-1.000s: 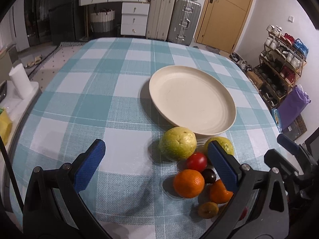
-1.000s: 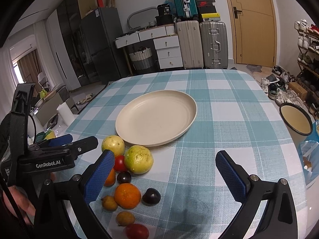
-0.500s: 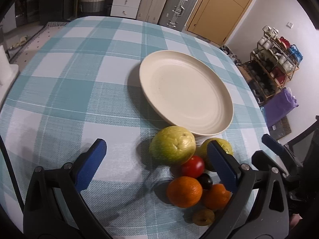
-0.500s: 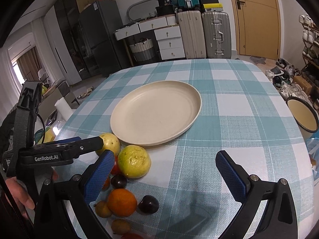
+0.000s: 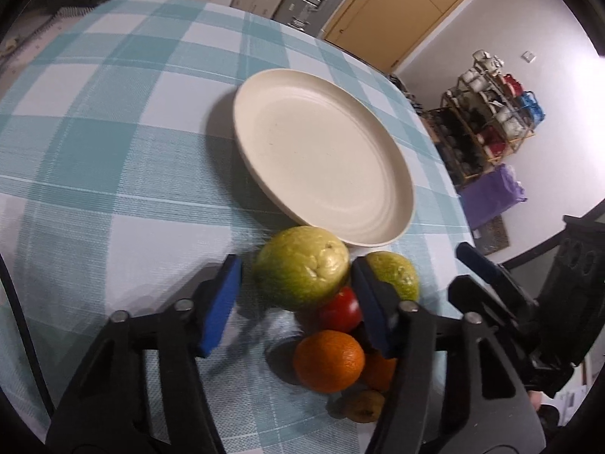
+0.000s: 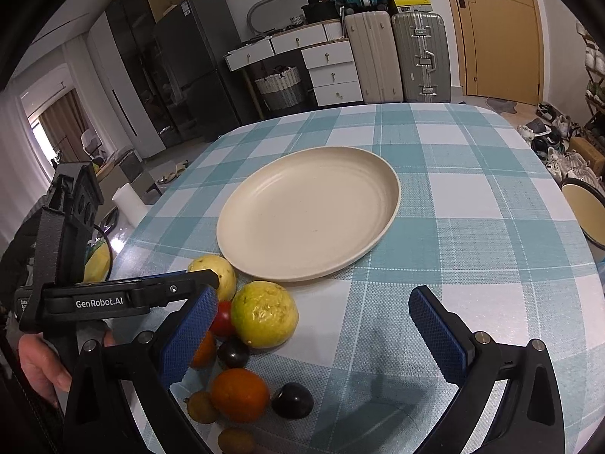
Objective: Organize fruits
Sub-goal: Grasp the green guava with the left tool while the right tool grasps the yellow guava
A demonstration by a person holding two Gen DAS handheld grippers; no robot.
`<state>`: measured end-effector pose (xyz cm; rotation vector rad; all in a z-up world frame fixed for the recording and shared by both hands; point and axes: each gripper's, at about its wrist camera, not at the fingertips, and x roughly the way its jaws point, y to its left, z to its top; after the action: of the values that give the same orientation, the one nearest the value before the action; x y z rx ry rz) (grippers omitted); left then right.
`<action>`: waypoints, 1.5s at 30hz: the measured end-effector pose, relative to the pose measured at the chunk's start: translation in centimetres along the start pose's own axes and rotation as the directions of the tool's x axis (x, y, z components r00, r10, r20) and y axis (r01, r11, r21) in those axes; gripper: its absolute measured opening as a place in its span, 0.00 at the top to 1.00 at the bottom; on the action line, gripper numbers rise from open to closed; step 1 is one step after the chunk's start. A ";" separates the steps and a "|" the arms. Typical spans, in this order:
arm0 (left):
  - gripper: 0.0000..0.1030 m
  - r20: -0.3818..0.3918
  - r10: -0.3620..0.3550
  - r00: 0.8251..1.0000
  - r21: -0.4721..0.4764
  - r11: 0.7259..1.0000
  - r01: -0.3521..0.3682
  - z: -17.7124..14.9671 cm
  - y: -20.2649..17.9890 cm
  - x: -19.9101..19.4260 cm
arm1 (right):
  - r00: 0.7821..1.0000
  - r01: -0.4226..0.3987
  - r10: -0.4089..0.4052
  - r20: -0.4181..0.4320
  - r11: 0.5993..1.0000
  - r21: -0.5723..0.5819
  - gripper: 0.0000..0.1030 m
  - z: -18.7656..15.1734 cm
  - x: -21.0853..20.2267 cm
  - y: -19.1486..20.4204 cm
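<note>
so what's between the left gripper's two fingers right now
The big green-yellow fruit sits between the left gripper fingers, whose jaws have just been closing; the left wrist view shows a gap beside the left pad.

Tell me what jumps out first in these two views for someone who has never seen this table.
A big empty cream plate sits mid-table on the teal checked cloth. Just in front of it lies a heap of fruit, led by a large yellow-green fruit with a second like it, a tomato and an orange behind. The left gripper has just been closing around that large fruit, while the right gripper hangs open nearby.
</note>
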<state>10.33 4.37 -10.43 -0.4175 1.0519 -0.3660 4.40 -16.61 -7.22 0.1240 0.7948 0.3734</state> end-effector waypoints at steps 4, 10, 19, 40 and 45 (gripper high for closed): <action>0.50 -0.001 -0.020 1.000 0.001 1.000 0.020 0.3 0.2 0.3 | 1.000 -0.001 0.001 -0.006 1.000 0.001 0.00 0.1 0.2 0.0; 0.50 -0.002 -0.051 0.999 -0.021 0.998 0.051 0.4 0.9 0.1 | 1.000 -0.012 0.012 -0.016 1.000 -0.004 0.00 0.1 0.5 0.2; 0.50 -0.006 -0.070 0.998 -0.034 0.997 0.070 0.4 1.7 -0.4 | 0.997 -0.064 0.065 -0.049 0.998 0.013 0.00 0.2 1.4 0.5; 0.50 0.012 -0.076 0.997 -0.046 0.996 0.076 0.0 2.5 -2.0 | 0.968 -0.175 0.186 -0.167 0.981 0.080 0.39 -0.7 4.7 0.8; 0.50 0.015 -0.068 0.998 -0.048 0.996 0.069 -0.1 2.6 -2.3 | 0.962 -0.190 0.200 -0.188 0.979 0.072 0.51 -1.1 5.1 1.2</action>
<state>9.48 7.65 -10.03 -0.4996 1.0371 -0.3989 6.54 -13.67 -11.06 0.2192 0.9899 0.5572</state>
